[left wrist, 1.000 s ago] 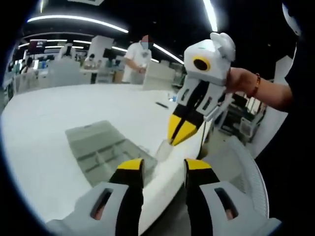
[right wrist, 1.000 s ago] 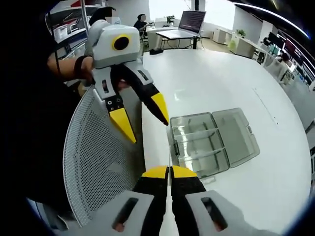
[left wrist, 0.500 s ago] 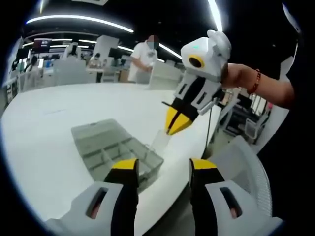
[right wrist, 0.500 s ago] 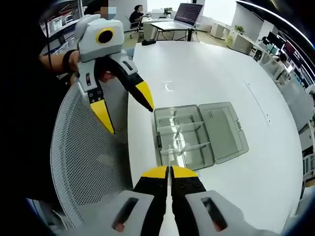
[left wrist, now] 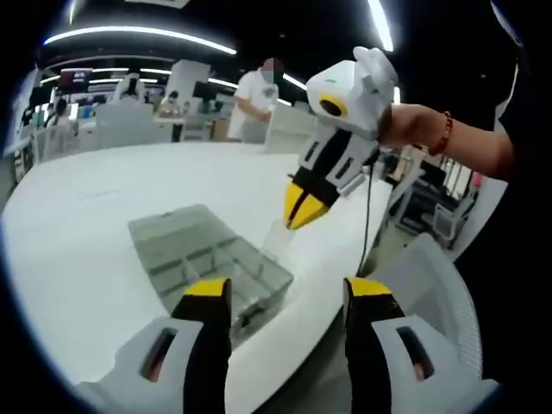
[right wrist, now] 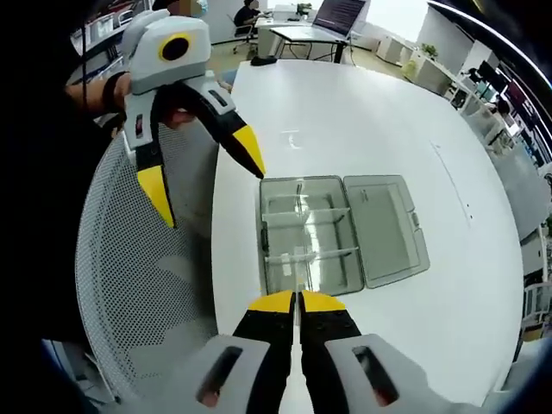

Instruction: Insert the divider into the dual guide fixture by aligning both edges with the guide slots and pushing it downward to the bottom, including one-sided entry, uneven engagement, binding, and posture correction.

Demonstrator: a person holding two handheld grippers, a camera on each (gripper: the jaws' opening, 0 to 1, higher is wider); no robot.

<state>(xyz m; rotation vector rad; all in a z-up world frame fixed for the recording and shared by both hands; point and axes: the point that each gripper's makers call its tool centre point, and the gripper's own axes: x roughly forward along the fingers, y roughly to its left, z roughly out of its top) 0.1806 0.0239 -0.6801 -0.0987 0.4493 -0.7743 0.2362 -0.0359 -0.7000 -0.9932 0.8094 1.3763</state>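
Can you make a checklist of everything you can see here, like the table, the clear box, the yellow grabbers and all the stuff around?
Surface: white table, the box near its edge.
Job's things: clear plastic box with its lid folded open flat and cross walls inside; thin clear divider in the right gripper's jaws, above the box.
Clutter: small dark thing at the far end of the table.
Grippers: left gripper jaws wide open, holding nothing; right gripper jaws shut on the divider.
Cables: dark cord hanging under the right gripper.
Surroundings: white mesh chair back beside the table, open laptop on a far desk, people in an office.
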